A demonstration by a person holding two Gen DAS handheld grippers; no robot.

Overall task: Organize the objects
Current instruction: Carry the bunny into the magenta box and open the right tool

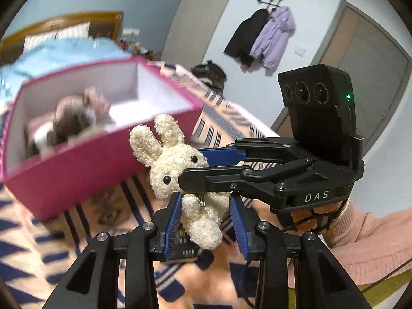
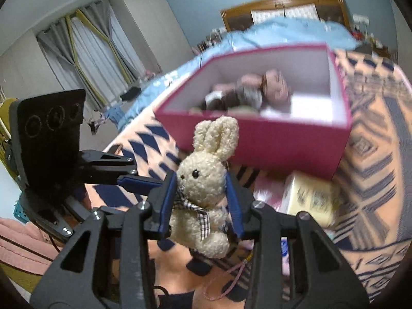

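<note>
Clamping one cream toy rabbit (image 1: 177,170) between them, left hand-held gripper (image 1: 206,221) and right hand-held gripper (image 2: 200,206) hold it near a pink box (image 1: 85,175).

1. Left gripper (image 1: 206,221): black angular frame, blue ribbed pads, silver screws.
2. Right gripper (image 1: 203,166): black, white "DAS" lettering, three-lens camera block (image 1: 318,108) with green light.
3. Pink ribbed knit sleeve (image 1: 360,234); thin black cable.

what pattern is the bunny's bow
Black-and-white check bow, clearest in the right wrist view.
</note>
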